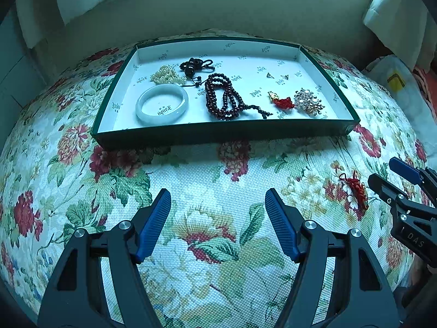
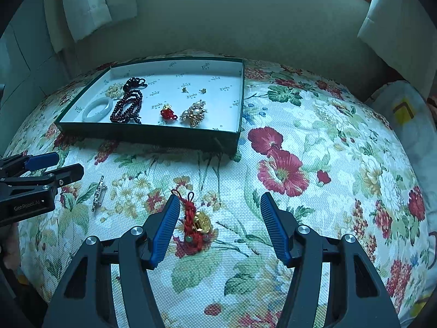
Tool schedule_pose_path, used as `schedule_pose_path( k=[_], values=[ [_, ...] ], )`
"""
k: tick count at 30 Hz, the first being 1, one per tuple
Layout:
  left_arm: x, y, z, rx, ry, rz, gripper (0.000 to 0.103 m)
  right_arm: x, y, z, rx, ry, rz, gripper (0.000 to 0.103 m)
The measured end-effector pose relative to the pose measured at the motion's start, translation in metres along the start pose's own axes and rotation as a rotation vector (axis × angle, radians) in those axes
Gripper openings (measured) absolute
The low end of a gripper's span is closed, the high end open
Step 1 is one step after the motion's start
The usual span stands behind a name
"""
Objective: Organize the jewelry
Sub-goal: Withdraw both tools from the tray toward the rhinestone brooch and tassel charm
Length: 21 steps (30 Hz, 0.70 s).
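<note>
A dark green tray [image 1: 224, 134] [image 2: 153, 134] with a white lining rests on the floral cloth. In it lie a pale jade bangle [image 1: 162, 104], a pearl strand [image 1: 166, 75], dark red beads [image 1: 224, 97], a black bead string [image 1: 195, 64], a red knot charm [image 1: 282, 101], a gold and pearl brooch [image 1: 308, 101] and two tiny studs [image 1: 275, 76]. On the cloth lie a red braided charm with a gold piece [image 2: 195, 222] [image 1: 355, 188] and a silver clip [image 2: 97, 194]. My right gripper [image 2: 218, 228] is open, the charm by its left finger. My left gripper [image 1: 218, 224] is open over bare cloth.
The floral cloth [image 2: 314, 136] covers a rounded surface that falls away at the edges. White curtains [image 2: 90, 2] hang at the back left and right before a pale wall. A plastic bag with a yellow mark [image 2: 404, 114] lies off the right edge.
</note>
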State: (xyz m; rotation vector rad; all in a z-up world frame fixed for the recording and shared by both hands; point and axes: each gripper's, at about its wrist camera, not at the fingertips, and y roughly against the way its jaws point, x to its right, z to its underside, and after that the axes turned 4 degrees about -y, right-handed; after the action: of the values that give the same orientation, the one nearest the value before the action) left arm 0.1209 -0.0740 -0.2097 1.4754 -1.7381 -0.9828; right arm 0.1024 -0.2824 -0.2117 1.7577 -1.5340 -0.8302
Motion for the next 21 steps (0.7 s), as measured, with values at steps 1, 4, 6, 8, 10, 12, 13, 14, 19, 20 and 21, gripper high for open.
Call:
schedule_pose_path(
  k=[1, 4, 6, 8, 10, 12, 13, 14, 19, 20, 21],
  values=[
    [0.002, 0.000, 0.002, -0.002, -0.001, -0.001, 0.071, 0.002, 0.000, 0.002, -0.002, -0.003, -0.001, 0.061],
    [0.009, 0.001, 0.006, -0.008, -0.008, -0.002, 0.071, 0.007, 0.000, 0.007, -0.006, -0.008, -0.007, 0.061],
    [0.014, 0.002, 0.006, -0.010, -0.018, -0.003, 0.071, 0.009, 0.000, 0.009, -0.007, -0.015, -0.013, 0.060],
    [0.020, 0.003, 0.007, -0.008, -0.029, -0.004, 0.071, 0.012, 0.000, 0.010, -0.007, -0.021, -0.020, 0.060],
    [0.026, 0.002, 0.008, -0.008, -0.039, -0.004, 0.071, 0.013, 0.000, 0.011, -0.007, -0.025, -0.027, 0.060],
    [0.031, 0.001, 0.009, -0.008, -0.050, -0.005, 0.071, 0.015, 0.000, 0.011, -0.007, -0.032, -0.034, 0.057],
    [0.034, -0.001, 0.009, -0.010, -0.055, -0.005, 0.071, 0.016, 0.000, 0.012, -0.008, -0.037, -0.037, 0.056],
    [0.036, -0.003, 0.010, -0.014, -0.061, -0.005, 0.071, 0.017, 0.000, 0.012, -0.009, -0.041, -0.040, 0.055],
    [0.043, -0.011, 0.013, -0.025, -0.081, -0.007, 0.070, 0.020, 0.000, 0.013, -0.009, -0.055, -0.053, 0.055],
    [0.044, -0.013, 0.013, -0.026, -0.084, -0.007, 0.068, 0.020, -0.001, 0.013, -0.009, -0.058, -0.055, 0.055],
    [0.045, -0.014, 0.013, -0.028, -0.085, -0.005, 0.067, 0.021, -0.001, 0.013, -0.009, -0.060, -0.057, 0.055]
  ],
)
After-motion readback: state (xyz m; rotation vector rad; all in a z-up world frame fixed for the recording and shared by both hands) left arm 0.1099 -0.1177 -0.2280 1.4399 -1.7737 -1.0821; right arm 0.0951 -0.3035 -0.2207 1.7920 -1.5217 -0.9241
